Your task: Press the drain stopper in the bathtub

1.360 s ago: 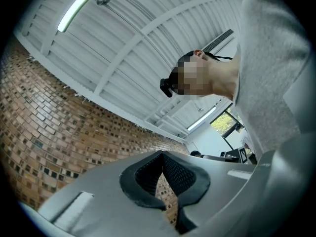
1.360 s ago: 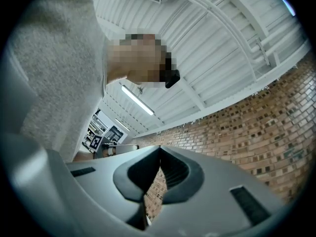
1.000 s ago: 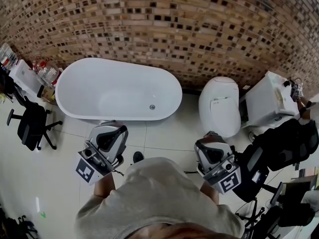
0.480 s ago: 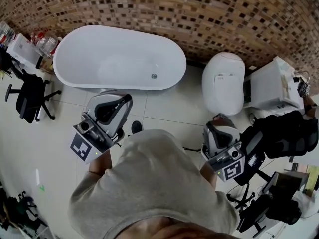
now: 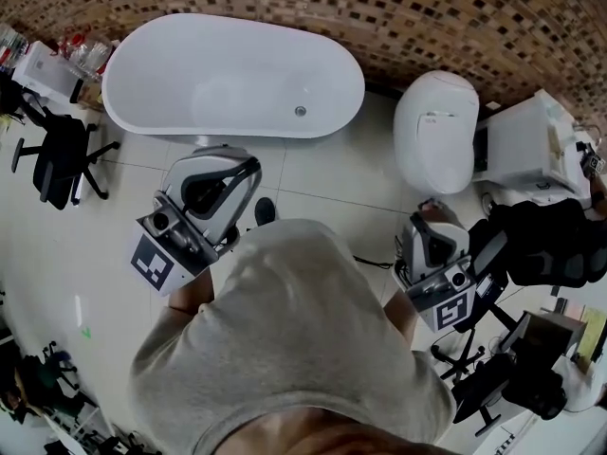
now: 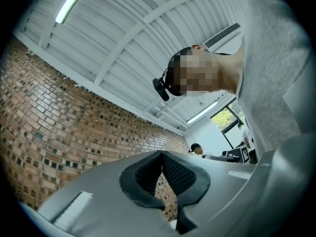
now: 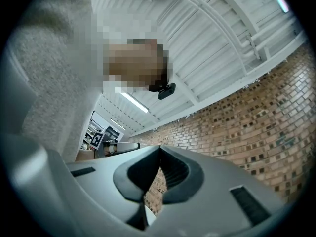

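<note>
Looking steeply down, the head view showed a smooth white oval bathtub [image 5: 142, 112] against a mottled brick wall [image 5: 427, 17]. Its small round metal drain stopper [image 5: 301, 111] sat in the basin's right end. The left tool [image 5: 232, 180] and right tool [image 5: 432, 226] hung over glossy floor tiles [image 5: 322, 178], well short of the tub, with the stopper ahead between them. The left gripper view tilted up at a ribbed white ceiling [image 6: 123, 33], not the tub; its textured dark pads [image 6: 148, 174] met, gripping nothing. The right gripper view showed the same: pads together, empty.
</note>
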A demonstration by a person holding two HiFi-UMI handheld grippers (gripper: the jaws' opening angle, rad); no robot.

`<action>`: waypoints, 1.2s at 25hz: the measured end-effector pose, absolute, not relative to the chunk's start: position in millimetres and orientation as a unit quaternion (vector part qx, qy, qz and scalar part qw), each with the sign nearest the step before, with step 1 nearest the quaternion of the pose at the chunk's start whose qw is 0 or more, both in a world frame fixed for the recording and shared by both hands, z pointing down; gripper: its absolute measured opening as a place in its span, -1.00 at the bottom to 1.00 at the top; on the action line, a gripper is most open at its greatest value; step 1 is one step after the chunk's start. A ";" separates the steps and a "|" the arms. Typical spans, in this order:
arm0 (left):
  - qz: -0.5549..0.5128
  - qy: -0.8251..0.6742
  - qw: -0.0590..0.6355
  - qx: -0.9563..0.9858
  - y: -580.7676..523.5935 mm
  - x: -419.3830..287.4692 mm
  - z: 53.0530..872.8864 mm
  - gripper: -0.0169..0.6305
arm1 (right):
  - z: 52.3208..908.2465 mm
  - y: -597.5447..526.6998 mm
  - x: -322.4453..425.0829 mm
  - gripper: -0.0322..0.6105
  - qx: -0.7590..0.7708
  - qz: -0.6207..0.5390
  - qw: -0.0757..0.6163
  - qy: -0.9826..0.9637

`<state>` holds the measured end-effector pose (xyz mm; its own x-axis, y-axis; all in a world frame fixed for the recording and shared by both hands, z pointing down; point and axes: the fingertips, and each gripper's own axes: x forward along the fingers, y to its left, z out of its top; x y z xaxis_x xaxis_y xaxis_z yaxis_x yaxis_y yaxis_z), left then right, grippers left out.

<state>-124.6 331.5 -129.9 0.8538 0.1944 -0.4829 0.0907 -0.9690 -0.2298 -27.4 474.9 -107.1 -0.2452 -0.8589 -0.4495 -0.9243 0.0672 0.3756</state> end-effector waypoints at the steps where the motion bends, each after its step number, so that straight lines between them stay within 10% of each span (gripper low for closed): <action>1: 0.262 -0.077 0.099 -0.957 331.6 -125.1 -130.2 -0.96 | -106.6 474.6 -27.3 -0.90 -0.612 0.303 0.054 0.728; 30: 0.267 -0.063 0.075 -0.959 316.4 -122.8 -118.8 -0.96 | -93.2 461.5 -25.1 -0.90 -0.609 0.280 0.037 0.742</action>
